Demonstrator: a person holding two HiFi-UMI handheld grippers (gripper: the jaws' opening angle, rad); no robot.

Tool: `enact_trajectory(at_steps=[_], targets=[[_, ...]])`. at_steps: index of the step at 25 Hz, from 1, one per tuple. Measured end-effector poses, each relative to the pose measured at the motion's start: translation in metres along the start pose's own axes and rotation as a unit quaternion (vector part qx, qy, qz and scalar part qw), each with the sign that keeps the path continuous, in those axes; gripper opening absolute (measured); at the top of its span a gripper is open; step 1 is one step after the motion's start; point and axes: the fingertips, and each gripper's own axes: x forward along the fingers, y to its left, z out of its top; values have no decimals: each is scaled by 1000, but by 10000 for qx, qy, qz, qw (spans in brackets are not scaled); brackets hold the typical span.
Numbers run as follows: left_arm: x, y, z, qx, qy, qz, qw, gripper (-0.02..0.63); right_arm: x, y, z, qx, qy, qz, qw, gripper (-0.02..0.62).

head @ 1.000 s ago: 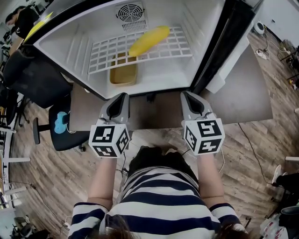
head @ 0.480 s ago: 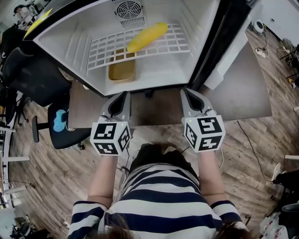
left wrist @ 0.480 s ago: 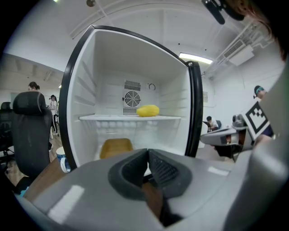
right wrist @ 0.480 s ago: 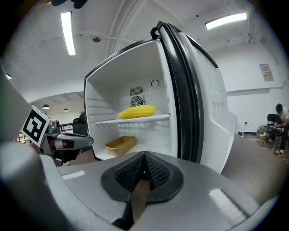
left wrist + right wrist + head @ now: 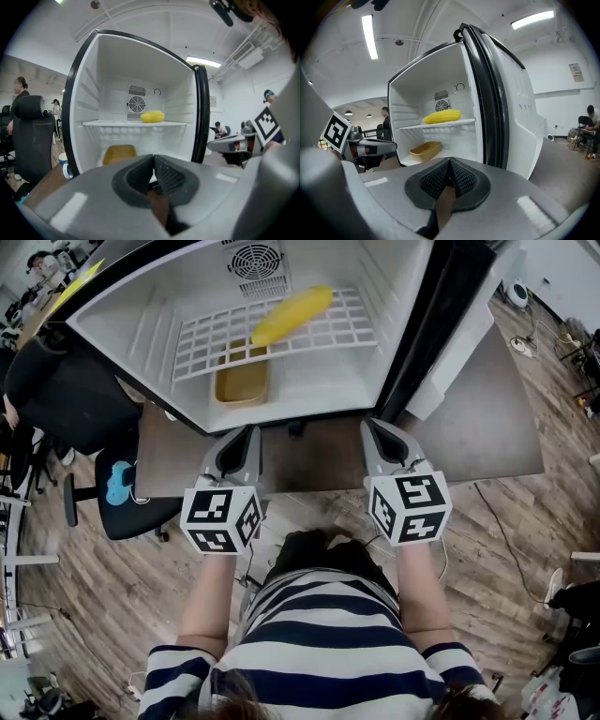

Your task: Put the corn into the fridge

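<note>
The yellow corn (image 5: 291, 315) lies on the white wire shelf (image 5: 216, 343) inside the open fridge (image 5: 150, 324); it also shows in the left gripper view as corn (image 5: 152, 116) and in the right gripper view as corn (image 5: 441, 116). My left gripper (image 5: 239, 439) and right gripper (image 5: 377, 435) hover side by side over the table, in front of the fridge and apart from it. Both are shut with nothing between their jaws, as the left gripper (image 5: 153, 161) and the right gripper (image 5: 449, 165) show in their own views.
A tan tray (image 5: 242, 385) rests on the fridge floor under the shelf. The fridge door (image 5: 459, 343) stands open at right. A brown table (image 5: 487, 427) carries the fridge. A black office chair (image 5: 70, 399) stands at left, with people farther off.
Both grippers stay almost still. The head view has shifted slightly, so the fridge sits a little higher in the picture.
</note>
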Motion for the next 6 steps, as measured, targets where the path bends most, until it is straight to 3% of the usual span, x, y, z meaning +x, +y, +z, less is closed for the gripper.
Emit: enact_trajectory(at_steps=[6], targets=[[0, -3, -2, 1, 27, 9, 10000, 0, 0, 1, -3, -45, 29, 37, 10000, -8]])
